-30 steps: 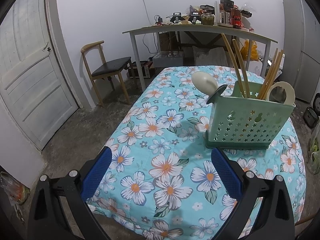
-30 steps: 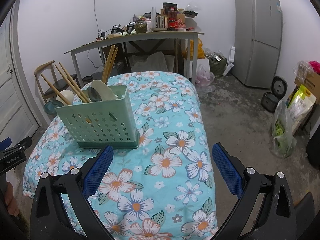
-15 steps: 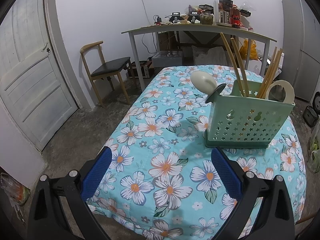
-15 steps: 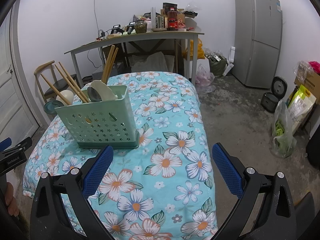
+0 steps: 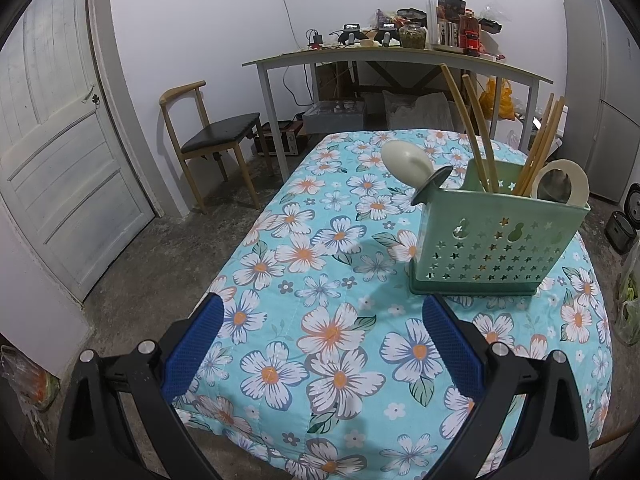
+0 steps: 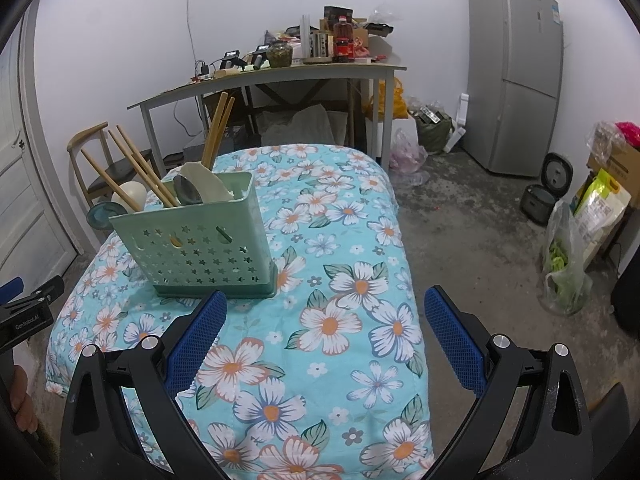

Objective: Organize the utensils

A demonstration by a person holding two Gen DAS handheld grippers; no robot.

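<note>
A green perforated utensil holder (image 5: 496,240) (image 6: 200,244) stands upright on the flowered tablecloth (image 5: 340,320) (image 6: 340,312). Several wooden chopsticks (image 5: 472,132) (image 6: 140,168) lean out of it. White and grey spoons (image 5: 560,184) (image 6: 200,190) sit in one end, and a white spoon (image 5: 404,160) (image 6: 130,194) with a teal one (image 5: 434,184) (image 6: 100,214) sticks out of the other. My left gripper (image 5: 320,332) hovers open near the table's front, left of the holder. My right gripper (image 6: 324,324) is open, to the holder's near right. Both hold nothing.
A grey desk (image 5: 400,56) (image 6: 280,76) piled with clutter stands behind the table. A wooden chair (image 5: 208,136) and a white door (image 5: 52,140) are at the left. A fridge (image 6: 516,72), a rice cooker (image 6: 548,196) and bags (image 6: 580,248) are on the right floor.
</note>
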